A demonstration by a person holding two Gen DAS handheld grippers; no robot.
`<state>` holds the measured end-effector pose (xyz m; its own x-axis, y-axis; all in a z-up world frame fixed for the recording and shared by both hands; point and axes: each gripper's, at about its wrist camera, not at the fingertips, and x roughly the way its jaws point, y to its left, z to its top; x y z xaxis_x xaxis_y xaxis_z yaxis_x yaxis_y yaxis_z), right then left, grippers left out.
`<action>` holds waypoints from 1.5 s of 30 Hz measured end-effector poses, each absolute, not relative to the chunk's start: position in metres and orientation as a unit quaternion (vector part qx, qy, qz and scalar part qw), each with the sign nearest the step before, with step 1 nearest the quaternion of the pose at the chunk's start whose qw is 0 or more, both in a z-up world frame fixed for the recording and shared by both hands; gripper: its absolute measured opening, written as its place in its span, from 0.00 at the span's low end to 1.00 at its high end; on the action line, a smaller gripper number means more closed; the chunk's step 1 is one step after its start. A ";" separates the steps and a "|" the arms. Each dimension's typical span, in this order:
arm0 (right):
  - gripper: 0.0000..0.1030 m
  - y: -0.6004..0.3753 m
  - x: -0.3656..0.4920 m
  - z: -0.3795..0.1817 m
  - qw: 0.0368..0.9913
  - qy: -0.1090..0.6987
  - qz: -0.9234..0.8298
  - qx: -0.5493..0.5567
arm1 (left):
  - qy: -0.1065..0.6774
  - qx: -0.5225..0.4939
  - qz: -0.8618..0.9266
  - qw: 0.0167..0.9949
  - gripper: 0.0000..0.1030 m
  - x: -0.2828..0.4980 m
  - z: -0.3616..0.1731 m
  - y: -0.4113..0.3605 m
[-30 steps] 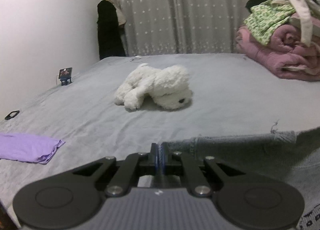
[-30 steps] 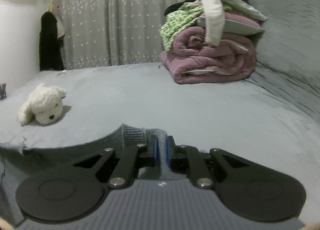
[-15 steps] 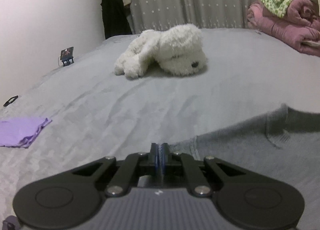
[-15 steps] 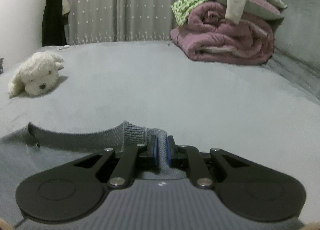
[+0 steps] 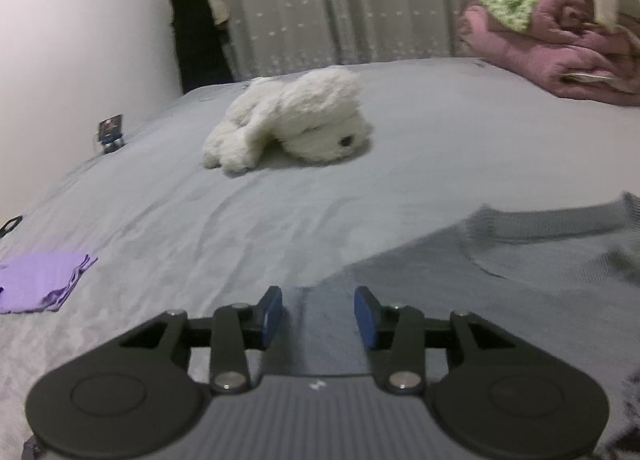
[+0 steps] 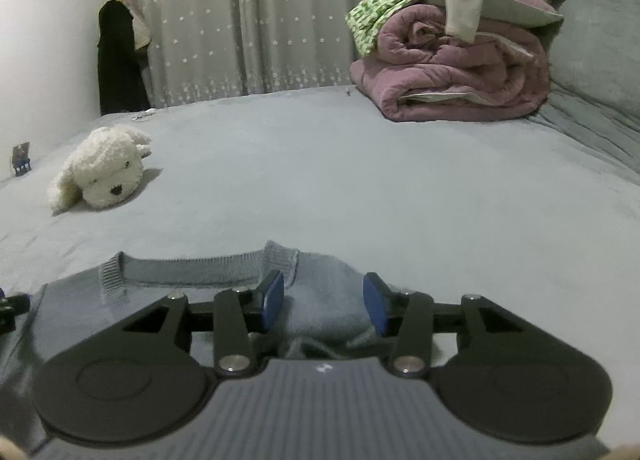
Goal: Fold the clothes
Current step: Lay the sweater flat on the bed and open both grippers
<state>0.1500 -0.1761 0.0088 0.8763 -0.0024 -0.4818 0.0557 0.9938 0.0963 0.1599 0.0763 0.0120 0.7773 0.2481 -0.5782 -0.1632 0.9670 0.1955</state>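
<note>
A grey knit sweater [image 5: 500,284] lies flat on the grey bed, its ribbed collar [image 6: 188,266] facing the far side. My left gripper [image 5: 318,312] sits over the sweater's left shoulder; its jaws are opening and the blue pads stand clear of the cloth between them. At the right shoulder of the sweater [image 6: 324,300], my right gripper [image 6: 324,302] is also opening, with a low ridge of knit lying loose between its blue pads. A tip of the left gripper [image 6: 10,308] shows at the left edge of the right wrist view.
A white plush dog [image 5: 292,122] [image 6: 100,172] lies mid-bed beyond the sweater. A rolled pink quilt topped with clothes [image 6: 452,76] [image 5: 560,44] sits at the far right. A purple cloth [image 5: 40,280] lies at the left. Curtain and a hanging black garment [image 6: 120,56] stand behind.
Both grippers sank onto the bed with the sweater's shoulders, then their jaws parted and let the cloth go. The sweater now lies spread flat.
</note>
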 end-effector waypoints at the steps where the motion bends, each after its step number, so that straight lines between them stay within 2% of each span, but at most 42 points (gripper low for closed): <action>1: 0.49 -0.177 0.144 0.011 0.967 0.248 -0.016 0.059 | 0.316 0.066 0.104 0.941 0.47 0.155 0.016 0.074; 5: 0.50 -0.180 0.123 0.018 0.964 0.253 -0.018 0.081 | 0.322 0.055 0.082 0.942 0.67 0.130 0.030 0.066; 11: 0.54 -0.191 0.082 0.025 0.954 0.262 -0.028 0.145 | 0.326 0.010 0.041 0.944 0.87 0.084 0.045 0.059; 23: 0.54 -0.224 0.024 0.003 0.930 0.277 -0.049 0.234 | 0.379 -0.048 -0.014 0.924 0.87 0.028 0.009 0.052; 32: 0.54 -0.239 0.043 -0.014 0.901 0.303 -0.018 0.311 | 0.399 -0.081 -0.020 0.913 0.81 0.033 0.000 0.057; 36: 0.45 -0.229 0.052 -0.016 0.894 0.312 0.007 0.320 | 0.391 -0.089 -0.003 0.916 0.76 0.036 0.007 0.066; 38: 0.35 -0.222 0.054 -0.017 0.892 0.319 0.010 0.319 | 0.383 -0.097 0.012 0.919 0.73 0.035 0.011 0.075; 40: 0.20 -0.218 0.054 -0.018 0.893 0.320 0.010 0.316 | 0.374 -0.103 0.027 0.921 0.71 0.036 0.015 0.083; 42: 0.14 -0.217 0.051 -0.014 0.896 0.315 0.009 0.312 | 0.374 -0.107 0.038 0.920 0.70 0.038 0.017 0.089; 45: 0.12 -0.221 0.043 -0.004 0.903 0.296 0.005 0.310 | 0.381 -0.121 0.041 0.916 0.67 0.042 0.017 0.096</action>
